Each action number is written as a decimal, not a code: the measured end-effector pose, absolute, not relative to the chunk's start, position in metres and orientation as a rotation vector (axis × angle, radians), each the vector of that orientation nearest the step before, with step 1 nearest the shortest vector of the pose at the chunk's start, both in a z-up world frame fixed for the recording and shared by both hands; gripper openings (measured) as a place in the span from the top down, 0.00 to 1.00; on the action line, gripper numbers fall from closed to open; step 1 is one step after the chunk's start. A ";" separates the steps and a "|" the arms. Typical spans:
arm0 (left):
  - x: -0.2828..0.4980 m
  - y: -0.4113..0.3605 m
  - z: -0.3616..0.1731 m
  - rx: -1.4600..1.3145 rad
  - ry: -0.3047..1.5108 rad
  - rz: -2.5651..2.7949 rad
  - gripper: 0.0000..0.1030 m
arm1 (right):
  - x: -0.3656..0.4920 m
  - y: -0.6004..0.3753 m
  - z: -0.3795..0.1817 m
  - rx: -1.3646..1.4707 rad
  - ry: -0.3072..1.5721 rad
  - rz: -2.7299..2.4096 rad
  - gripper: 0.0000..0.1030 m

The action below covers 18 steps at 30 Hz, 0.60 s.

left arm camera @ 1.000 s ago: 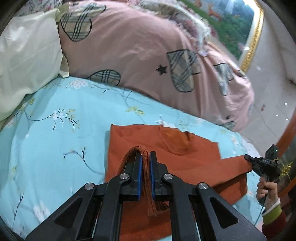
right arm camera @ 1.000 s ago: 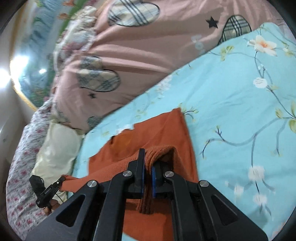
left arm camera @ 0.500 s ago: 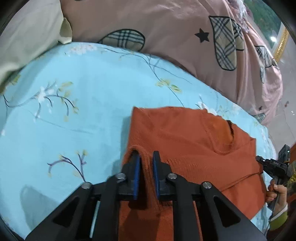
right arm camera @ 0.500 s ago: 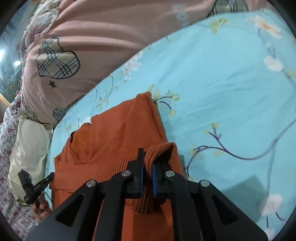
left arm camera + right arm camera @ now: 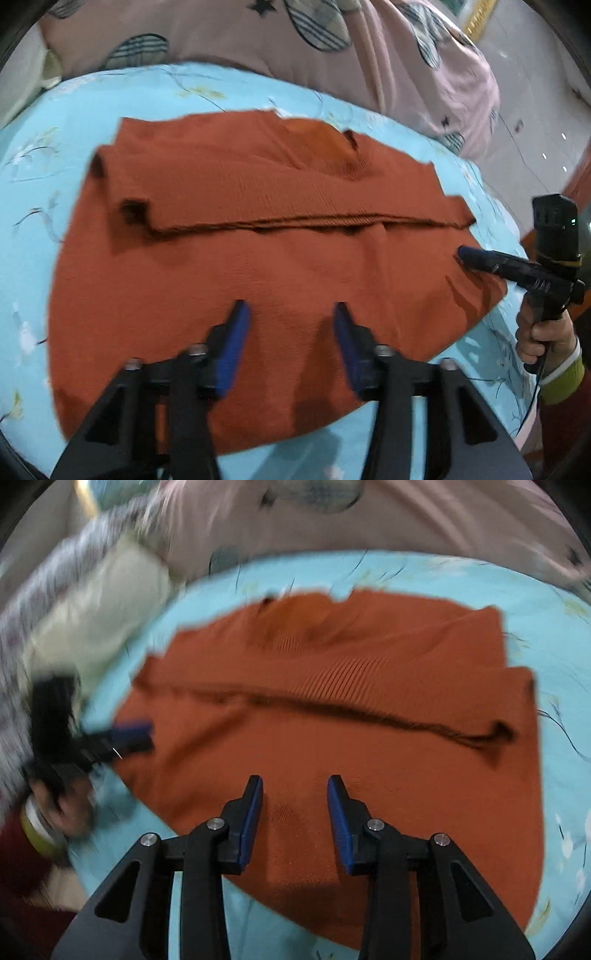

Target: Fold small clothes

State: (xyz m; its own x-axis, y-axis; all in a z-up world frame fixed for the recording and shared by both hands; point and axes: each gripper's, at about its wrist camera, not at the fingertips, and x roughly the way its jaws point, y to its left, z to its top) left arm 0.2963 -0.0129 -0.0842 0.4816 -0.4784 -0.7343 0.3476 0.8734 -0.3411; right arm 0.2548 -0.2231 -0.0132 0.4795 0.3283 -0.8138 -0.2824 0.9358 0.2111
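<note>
My rust-orange knit sweater [image 5: 258,266] lies flat on the light-blue floral bedsheet [image 5: 177,92]. Its upper part is folded down over the body. The folded edge runs straight across the middle.

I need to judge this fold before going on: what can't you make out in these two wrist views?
- Orange sweater, left wrist view: its near hem is hidden behind the left gripper.
- Folded edge, right wrist view: motion blur smears the fold line and its dark right end.
- Under the folded flap: covered by the cloth itself in both views.
- Pink quilt, left wrist view: cut off by the top edge.
</note>
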 end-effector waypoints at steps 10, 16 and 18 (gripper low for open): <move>0.385 -0.013 -0.071 -0.001 0.921 -0.381 0.52 | 0.320 -0.321 0.001 0.229 0.829 -0.019 0.66; 0.425 0.035 -0.058 -0.092 0.865 -0.172 0.52 | 0.298 -0.354 0.007 0.376 0.761 -0.087 0.65; 0.420 0.047 -0.057 -0.149 0.868 -0.149 0.52 | 0.281 -0.348 0.006 0.369 0.773 -0.064 0.65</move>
State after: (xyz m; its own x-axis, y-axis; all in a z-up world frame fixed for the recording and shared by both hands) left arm 0.4203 0.0472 -0.0571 0.6375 -0.1908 -0.7465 0.0696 0.9791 -0.1909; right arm 0.2814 -0.3478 0.0057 0.7171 0.0778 -0.6927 0.1904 0.9341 0.3020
